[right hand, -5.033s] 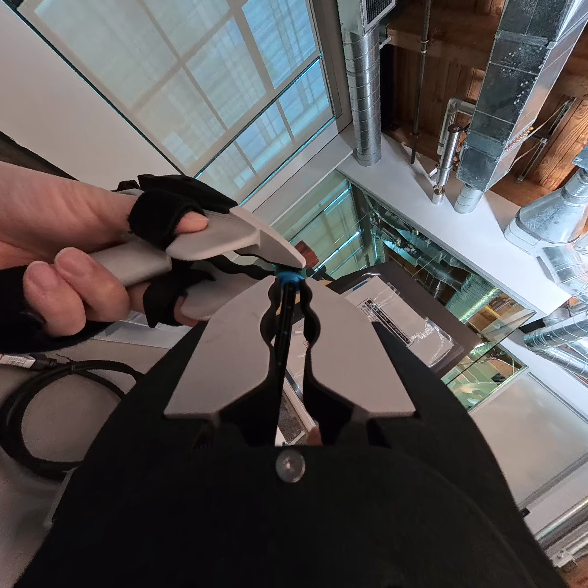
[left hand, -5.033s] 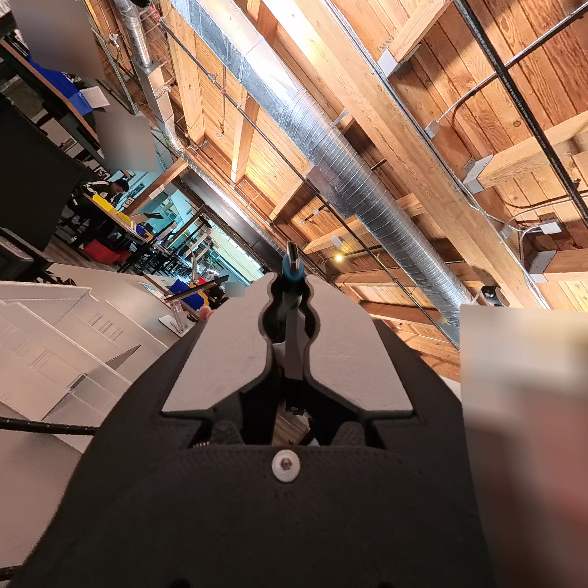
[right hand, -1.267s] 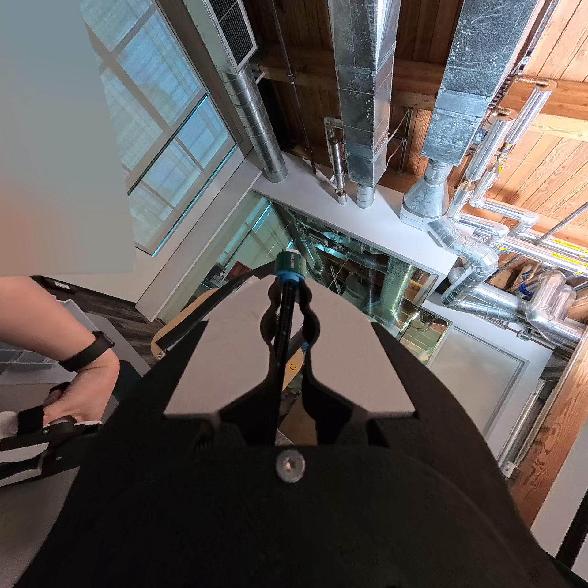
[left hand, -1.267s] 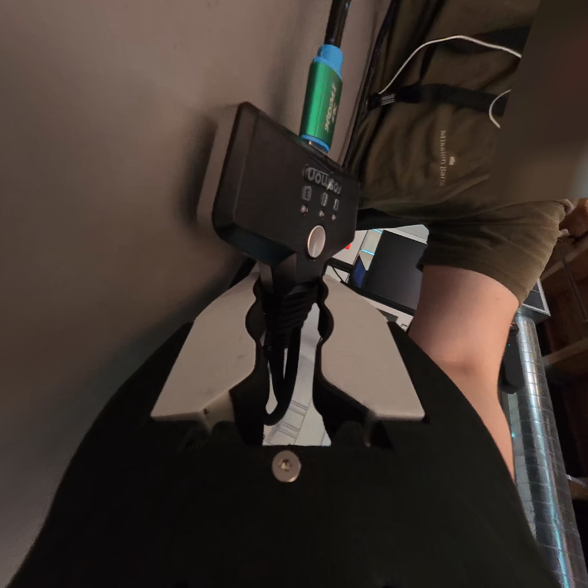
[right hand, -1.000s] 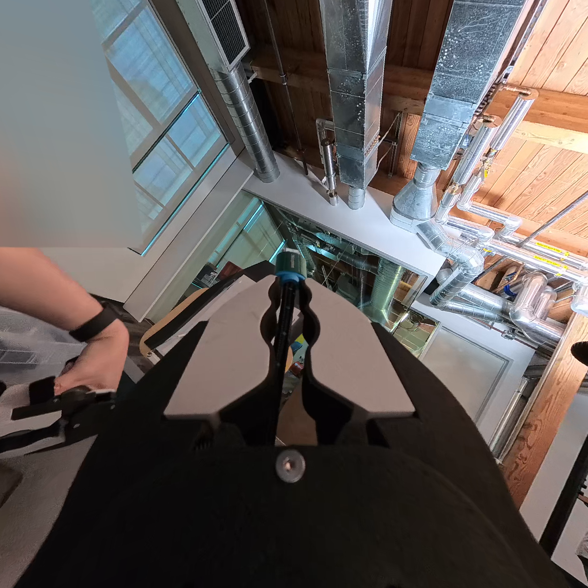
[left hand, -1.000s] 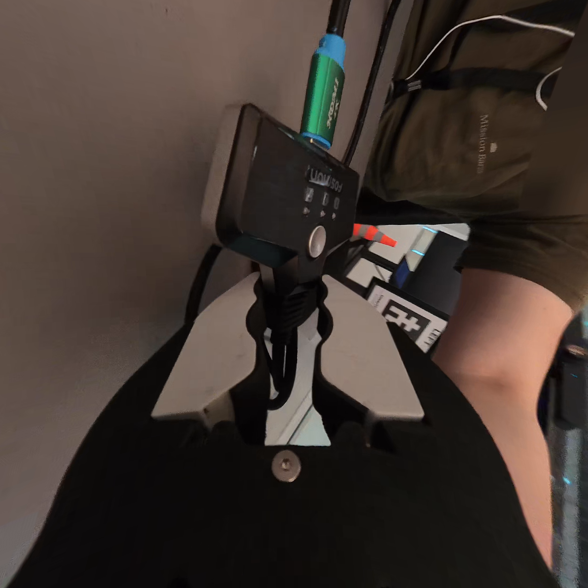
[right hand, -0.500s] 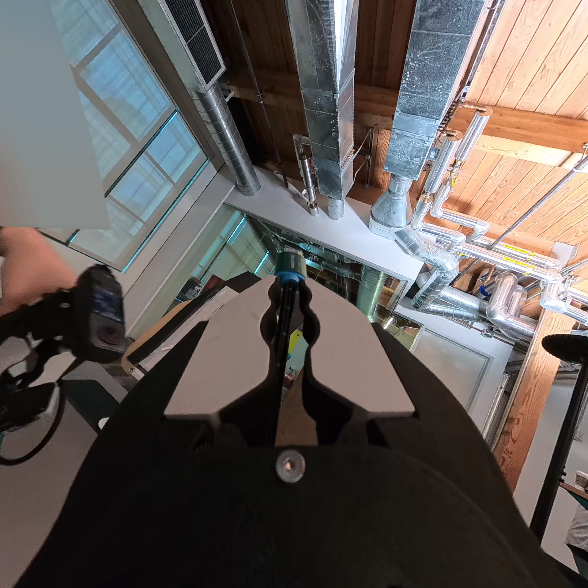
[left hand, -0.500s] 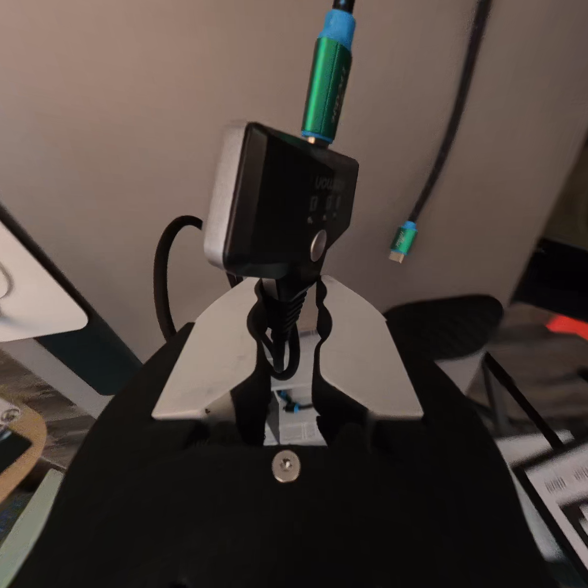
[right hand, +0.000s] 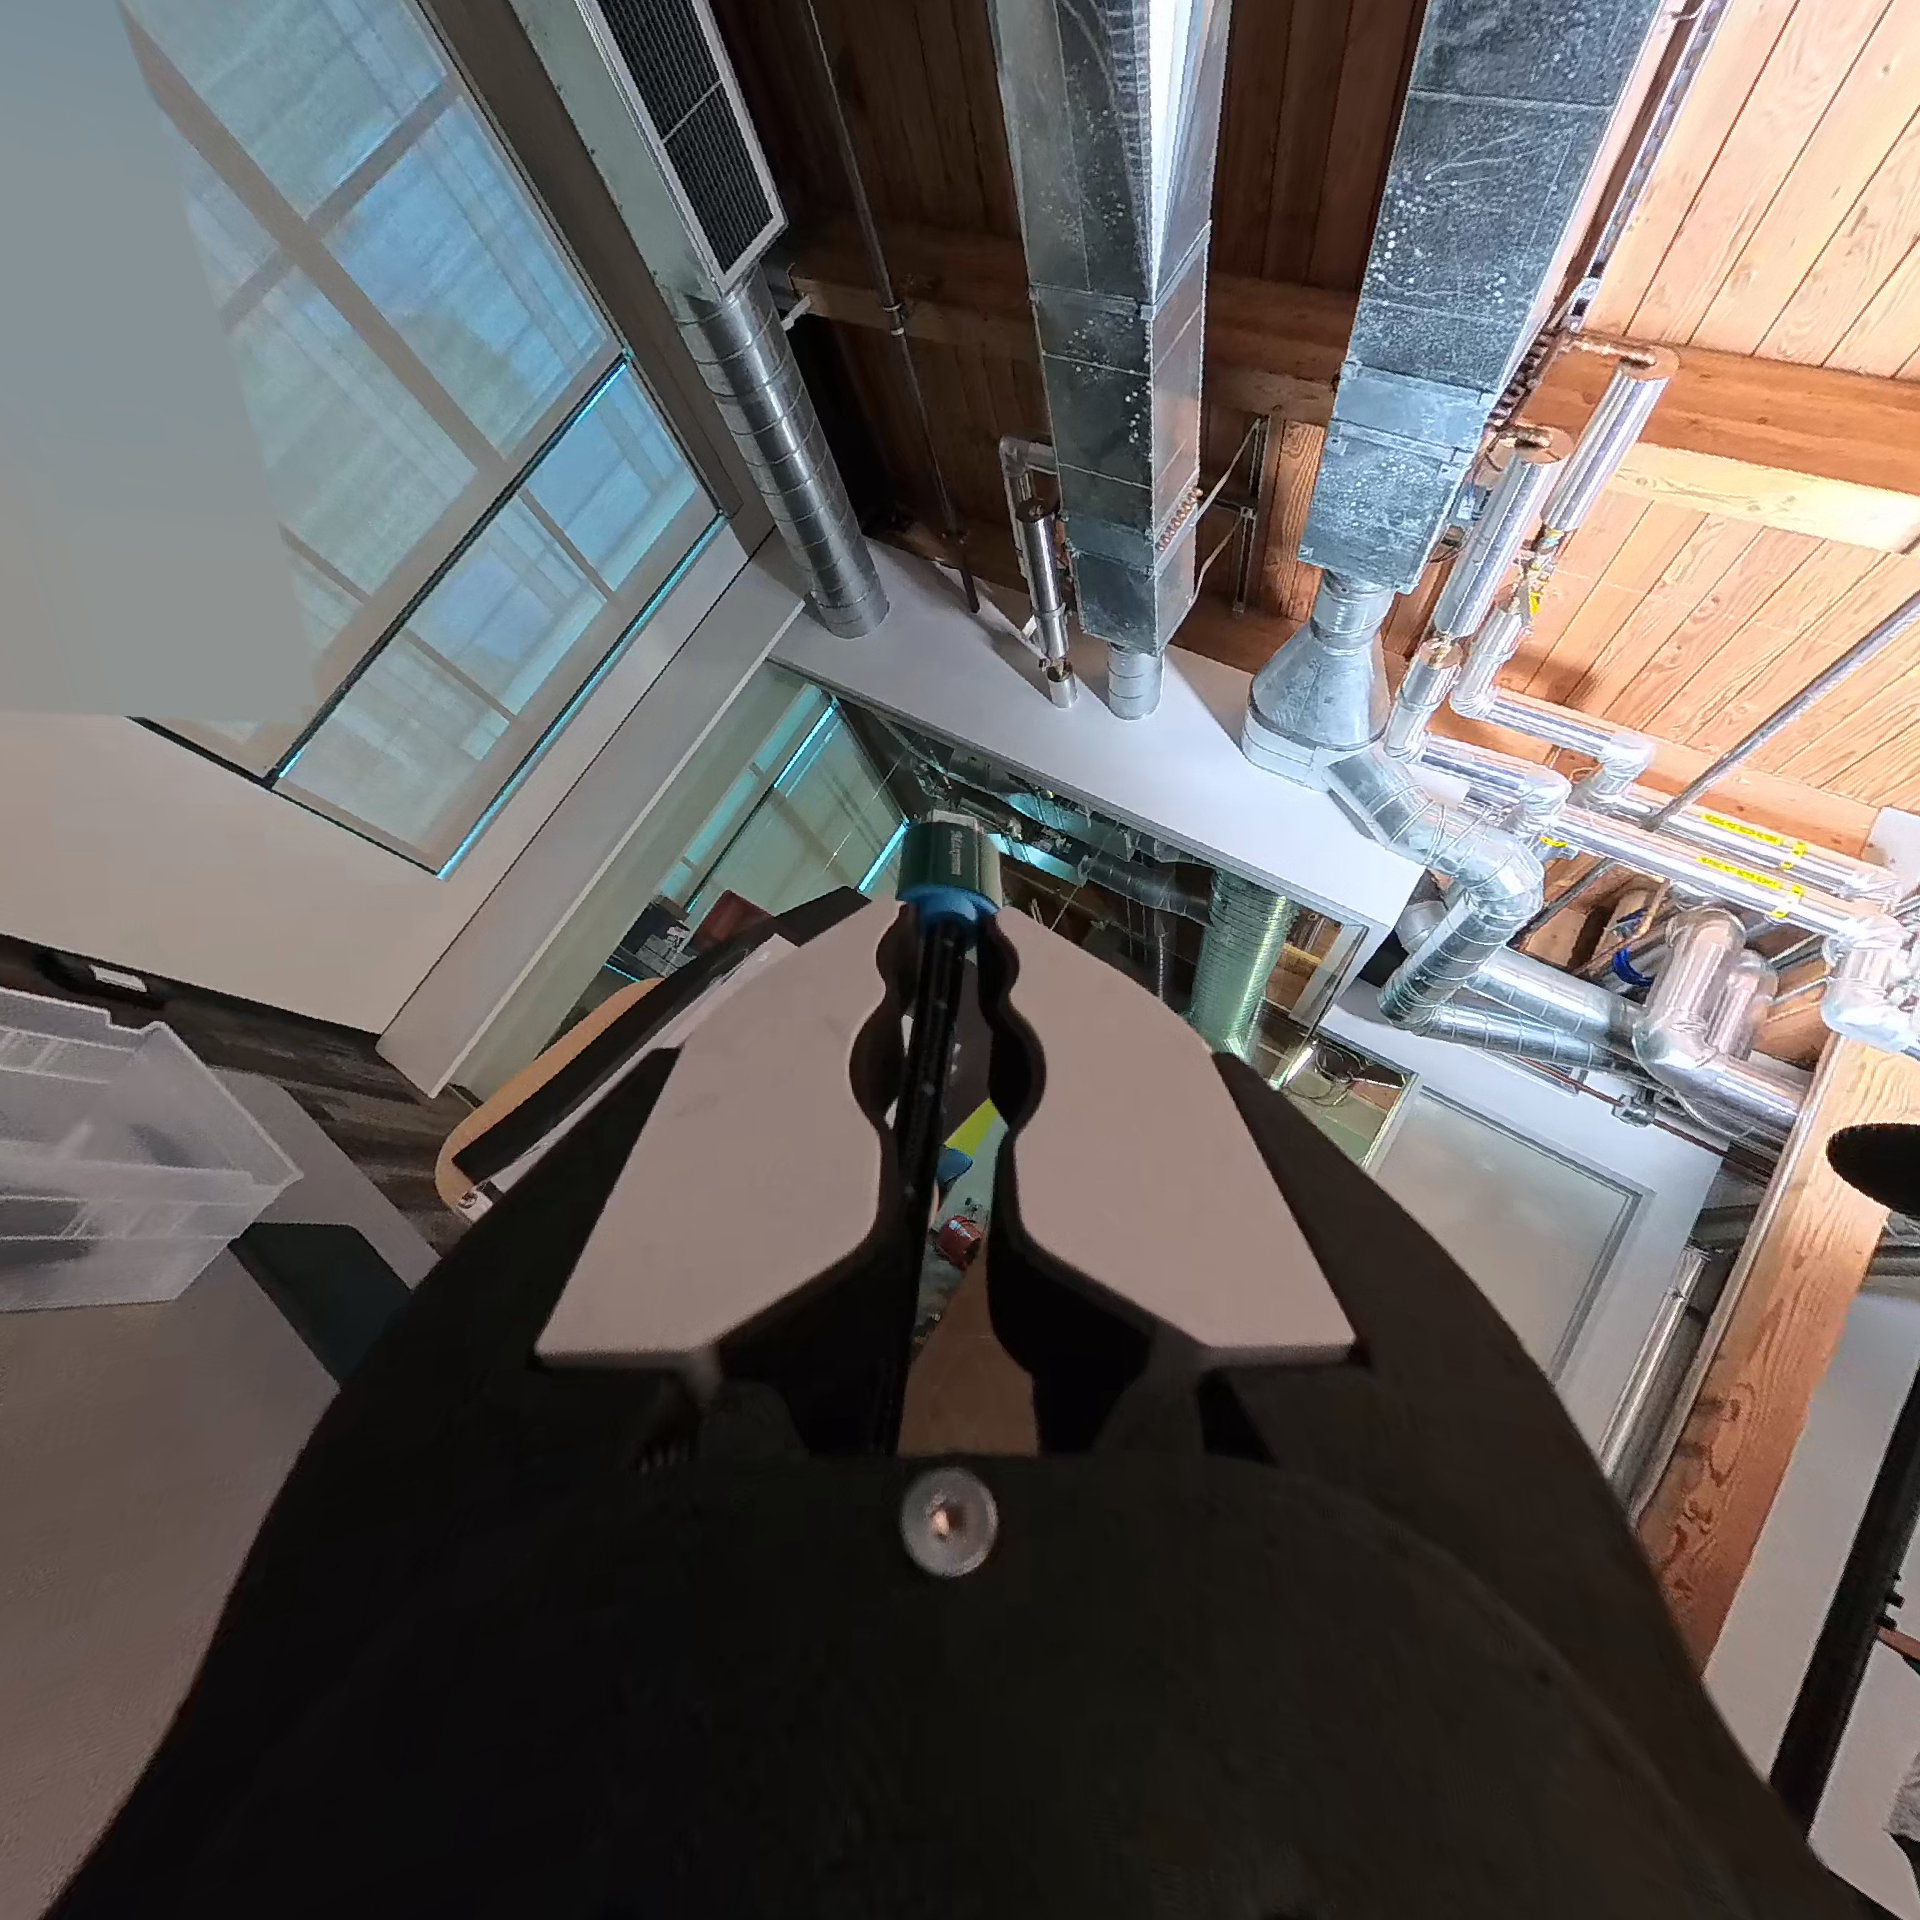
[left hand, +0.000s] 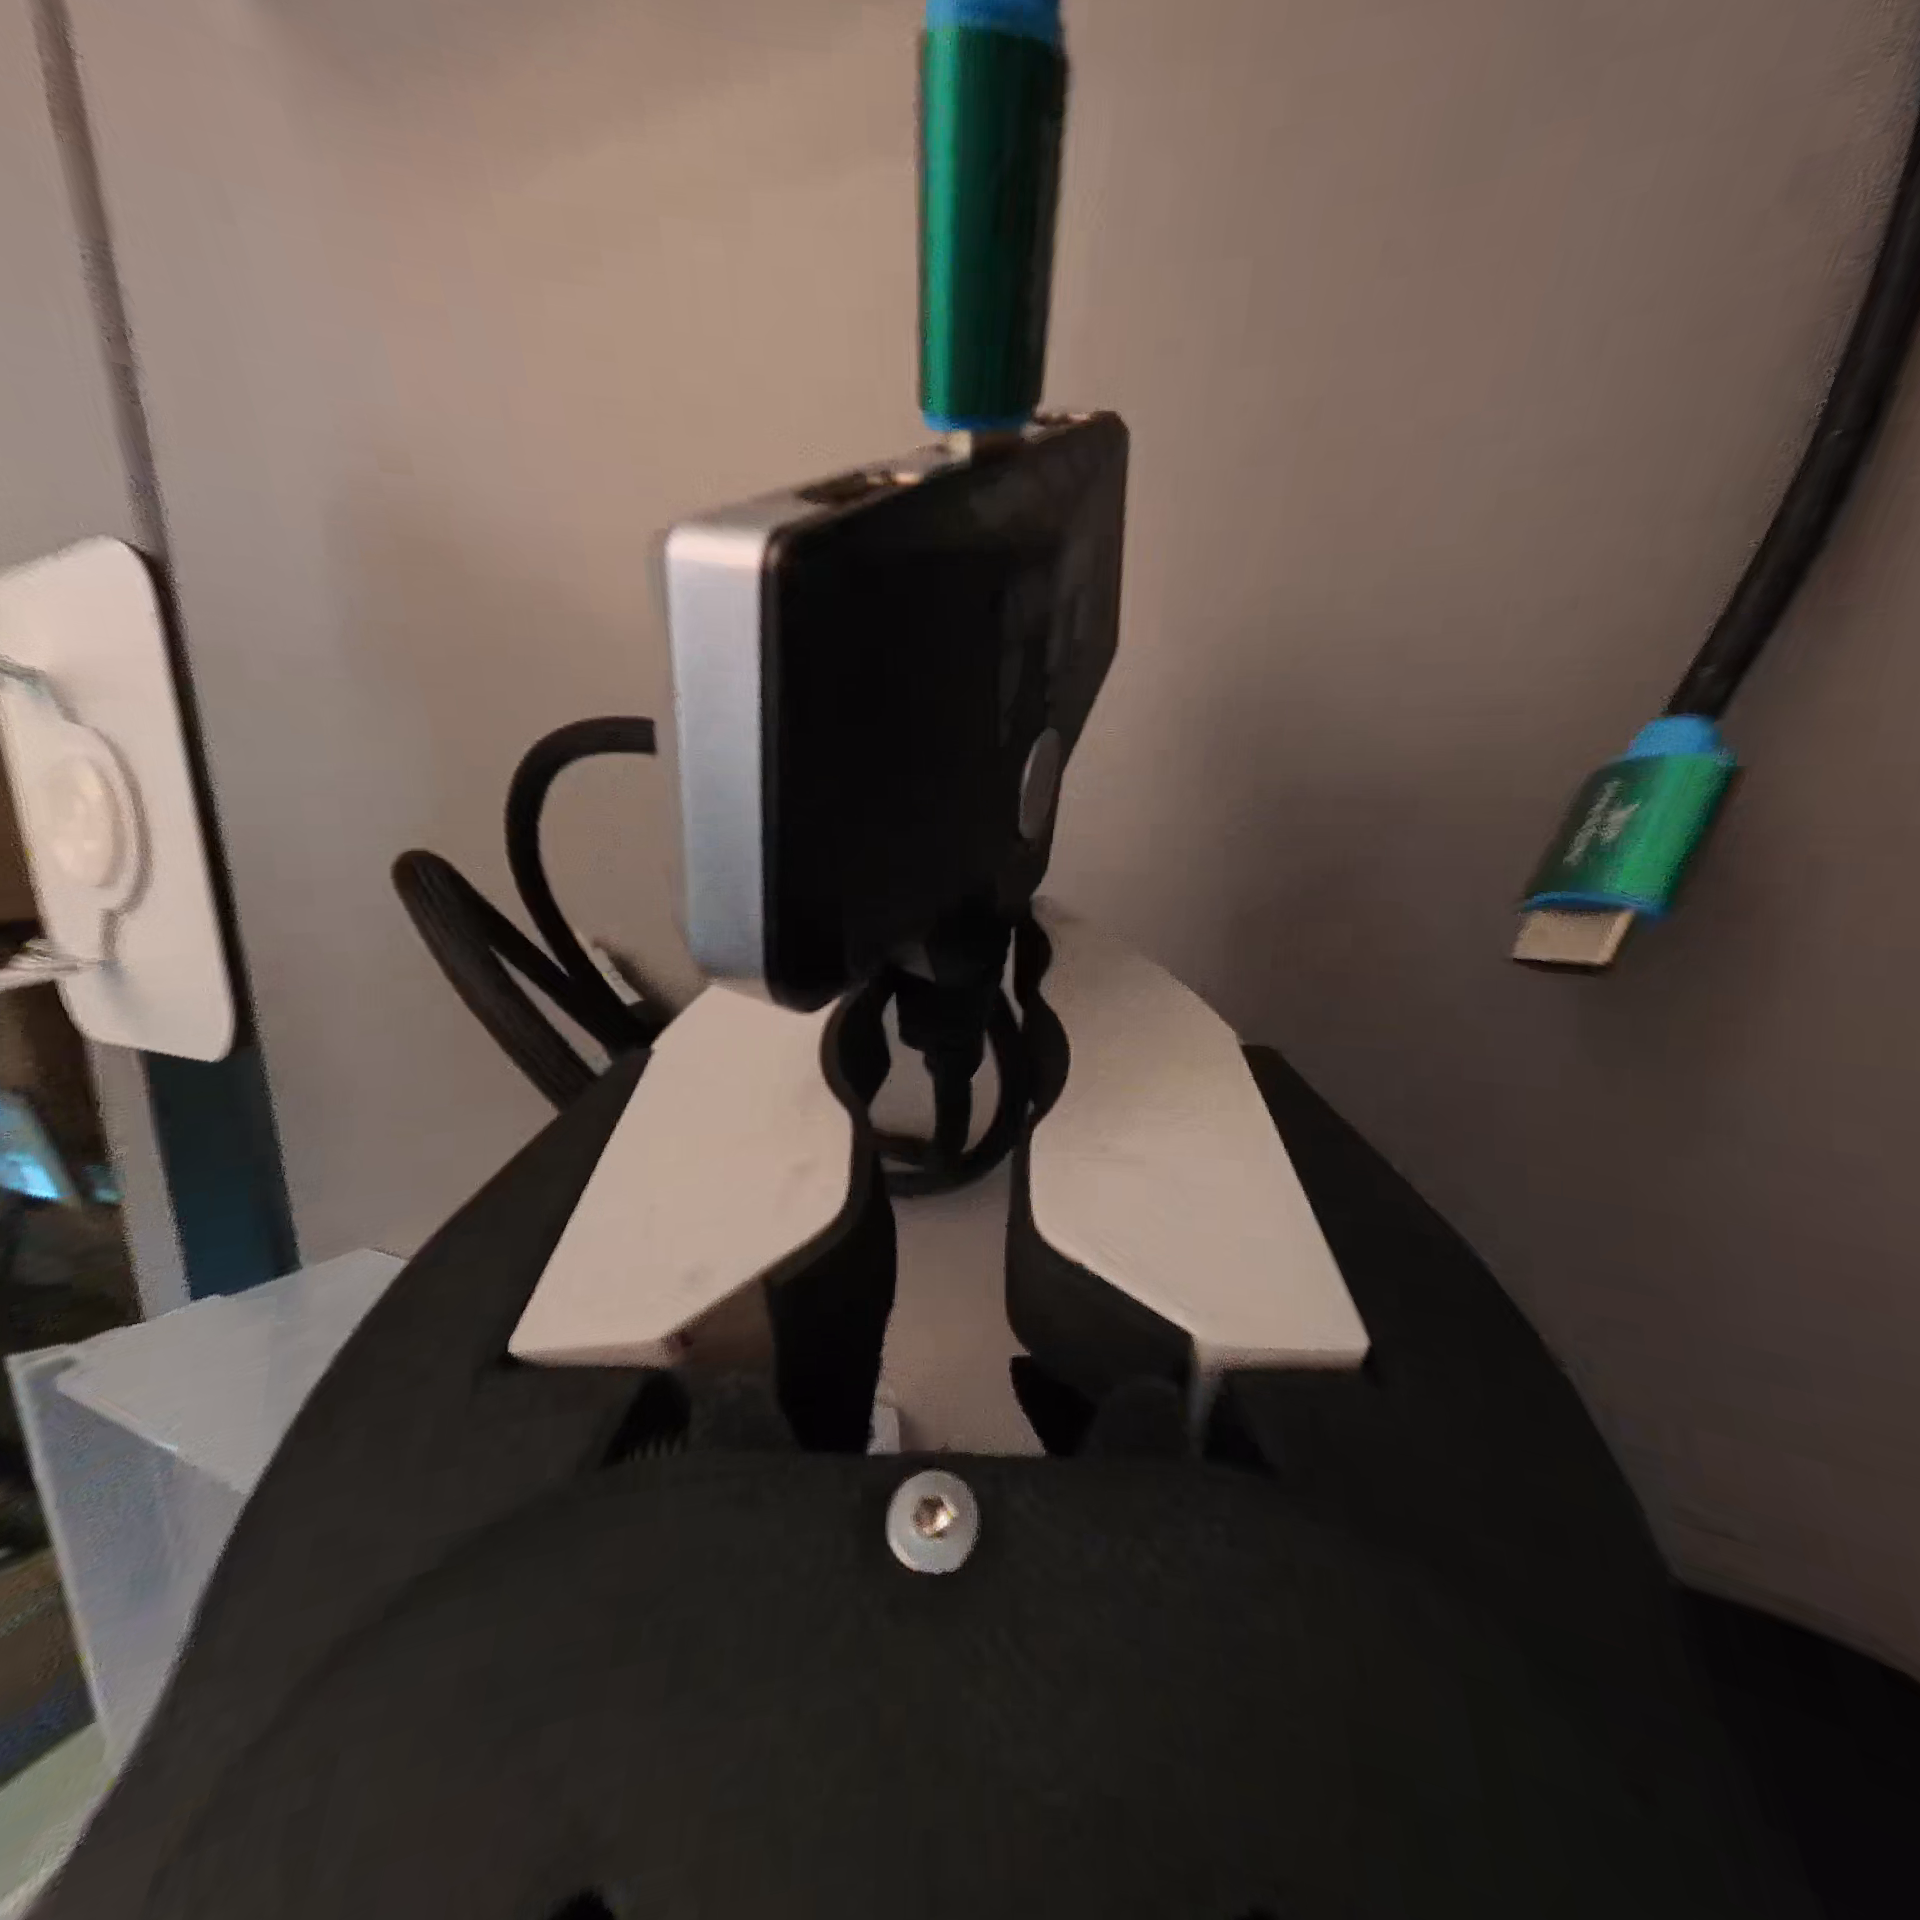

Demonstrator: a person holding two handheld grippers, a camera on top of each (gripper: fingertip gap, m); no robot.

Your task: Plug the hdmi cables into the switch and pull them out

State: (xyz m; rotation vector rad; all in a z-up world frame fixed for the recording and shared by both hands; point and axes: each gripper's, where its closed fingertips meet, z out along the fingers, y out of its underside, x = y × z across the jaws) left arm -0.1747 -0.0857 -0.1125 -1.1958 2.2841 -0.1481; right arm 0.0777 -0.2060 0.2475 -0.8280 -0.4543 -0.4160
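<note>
Both grippers are showing the same build. The left gripper (left hand: 940,997) is wearing a broad matte black body, rounded at the near end, with one silver hex screw (left hand: 932,1551) set at its centre. Two pale grey fingers (left hand: 717,1174) with scalloped black inner edges are tapering toward the far tips. The right gripper (right hand: 940,925) is matching it, screw (right hand: 948,1527) and grey fingers (right hand: 1143,1174) alike.
</note>
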